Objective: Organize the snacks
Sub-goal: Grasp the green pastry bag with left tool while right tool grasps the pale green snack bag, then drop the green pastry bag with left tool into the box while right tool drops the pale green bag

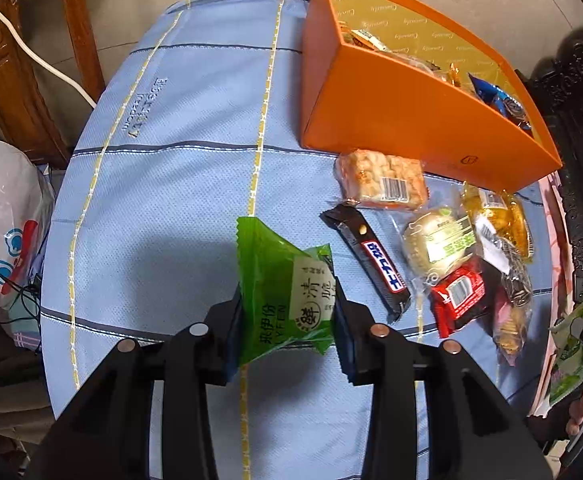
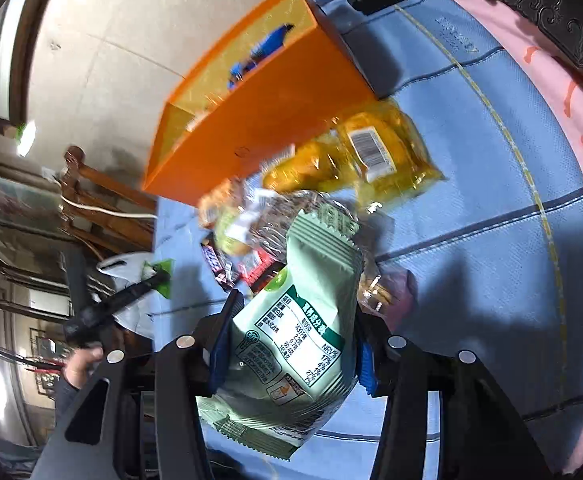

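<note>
- Both tools carry a snack. The left tool (image 1: 287, 316) has its jaws pressed on the lower part of a bright green packet (image 1: 281, 284), which hangs clear above the blue cloth (image 1: 163, 200) of the desk.
- The right tool (image 2: 289, 354) is clamped on a pale green packet (image 2: 295, 344) that shows a nutrition table on its side; this packet also is off the cloth, near the loose pile.
- The step in hand seems to be the carrying: two packets are picked and neither is yet in the orange box (image 1: 403, 120).
- The next move calls for bringing each packet over the open top of the box and letting it go only when it is above the inside, not above the wall. The box looks tall, so each packet likely must go over the rim.
- The box stands at the far part of the desk and holds already several snacks: a blue wrapper (image 1: 499, 98) and some small wrapped pieces (image 1: 371, 42) at the other end. Much room remains.
- Just beside the box, on the cloth, wait a rice cracker pack (image 1: 379, 180), a dark chocolate bar (image 1: 367, 260), a round pale cake (image 1: 439, 242), a yellow packet (image 1: 499, 216) and a red packet (image 1: 459, 292), some touching or overlapping.
- A white plastic bag (image 1: 3, 216) lies beyond the desk edge.
</note>
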A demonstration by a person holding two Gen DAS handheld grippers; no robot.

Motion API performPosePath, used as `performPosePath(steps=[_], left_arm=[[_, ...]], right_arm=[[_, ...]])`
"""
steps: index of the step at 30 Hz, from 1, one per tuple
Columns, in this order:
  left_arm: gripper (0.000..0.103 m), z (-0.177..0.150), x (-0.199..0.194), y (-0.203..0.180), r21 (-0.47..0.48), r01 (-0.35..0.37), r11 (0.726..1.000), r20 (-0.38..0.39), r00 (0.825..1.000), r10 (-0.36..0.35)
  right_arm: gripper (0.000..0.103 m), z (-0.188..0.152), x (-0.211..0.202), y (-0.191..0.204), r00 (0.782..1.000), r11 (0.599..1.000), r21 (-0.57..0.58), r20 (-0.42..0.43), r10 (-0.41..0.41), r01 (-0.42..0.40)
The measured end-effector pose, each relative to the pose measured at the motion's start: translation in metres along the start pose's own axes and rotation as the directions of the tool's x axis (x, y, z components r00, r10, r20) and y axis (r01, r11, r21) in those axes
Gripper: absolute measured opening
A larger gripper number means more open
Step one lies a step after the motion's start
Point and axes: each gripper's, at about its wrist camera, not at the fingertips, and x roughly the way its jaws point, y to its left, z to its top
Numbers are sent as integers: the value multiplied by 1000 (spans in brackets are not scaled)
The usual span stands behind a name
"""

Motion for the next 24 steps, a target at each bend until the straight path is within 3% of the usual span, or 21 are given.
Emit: performPosePath(steps=[2,7,14,19,24], left_arm=[[37,2,-5,-5,15,8,1000,14,1000,-8],[37,19,-38,-23,63,55,996,92,994,-60],[37,84,-70,-68,143,66,987,203,975,-95],[37,137,-61,-95,179,47,983,232,969,-89],[37,174,-36,-109,158,39,987,215,974,-73]], right_arm=[[50,2,2,7,998,997,-43,8,-63,64],[50,19,3,40,997,994,-104,74,-28,36],[51,96,-7,96,972,974,-223,234,3,51],[51,151,7,128,949,959,-266,314,-5,94],[51,190,38,137,942,959,-248,332,-49,137]])
